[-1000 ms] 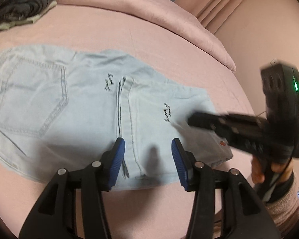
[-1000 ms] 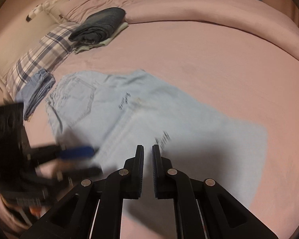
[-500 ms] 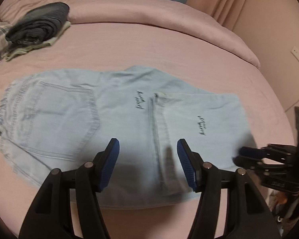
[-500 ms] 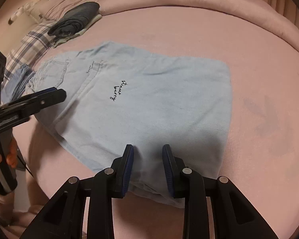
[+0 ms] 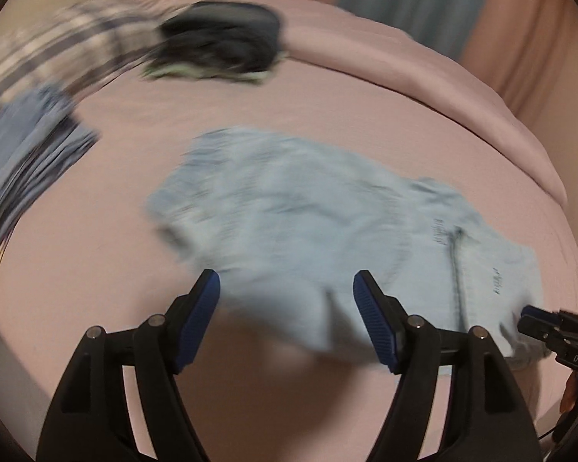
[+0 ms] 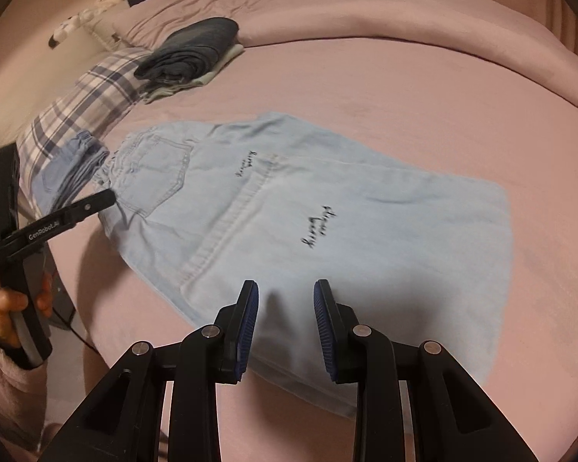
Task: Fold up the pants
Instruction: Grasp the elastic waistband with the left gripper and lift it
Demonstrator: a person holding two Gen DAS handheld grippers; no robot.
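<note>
Light blue jeans (image 6: 327,215) lie folded flat on the pink bed, waist and back pocket toward the far left, dark script on the cloth. They show blurred in the left wrist view (image 5: 327,238). My right gripper (image 6: 285,308) is open and empty, just above the jeans' near edge. My left gripper (image 5: 285,300) is open and empty, above the near edge of the jeans at the waist end. The left gripper also shows in the right wrist view (image 6: 108,198), its tip beside the waistband. The right gripper's tip shows in the left wrist view (image 5: 531,317) at the jeans' right corner.
A folded stack of dark clothes (image 6: 190,54) lies at the back of the bed. A plaid pillow (image 6: 84,104) and a folded blue garment (image 6: 71,173) lie at the left. A rolled pink duvet (image 6: 366,11) runs along the far side. The bed's near edge (image 6: 88,327) drops at lower left.
My left gripper has swung left toward the waist end, and its view is motion-blurred. My right gripper has opened wider and drawn back slightly over the jeans' near edge.
</note>
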